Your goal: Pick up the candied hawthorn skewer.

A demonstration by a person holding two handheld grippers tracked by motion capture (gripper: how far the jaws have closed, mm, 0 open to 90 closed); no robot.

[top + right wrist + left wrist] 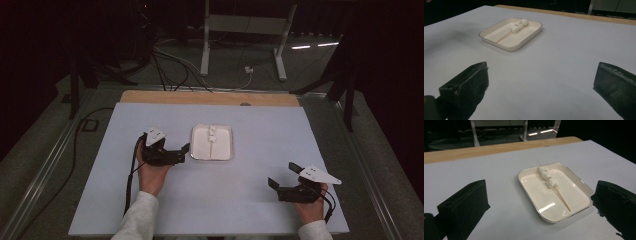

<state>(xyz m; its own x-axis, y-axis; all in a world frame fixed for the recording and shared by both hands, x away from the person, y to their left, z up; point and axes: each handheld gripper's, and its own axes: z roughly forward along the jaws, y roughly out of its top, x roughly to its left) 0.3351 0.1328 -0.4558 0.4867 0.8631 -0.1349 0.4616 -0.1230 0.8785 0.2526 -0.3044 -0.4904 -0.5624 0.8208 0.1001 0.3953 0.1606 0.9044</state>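
A shallow white tray (195, 150) (577, 178) (507, 47) sits mid-table. In it lies a wooden skewer (212, 138) (550, 182) (517, 26) with a few white lumps threaded at its far end. My left gripper (172, 150) (541, 195) rests on the table just left of the tray, open, with the tray's near corner ahead between its jaws. Well to the tray's right and nearer the front edge is my right gripper (283, 175) (543, 75), open and holding nothing, aimed toward the tray.
A pale sheet (260, 200) covers the table; a strip of bare wood (210, 97) shows along its far edge. Beyond the table, cables (170, 65) and a metal stand (242, 30) occupy the dark floor.
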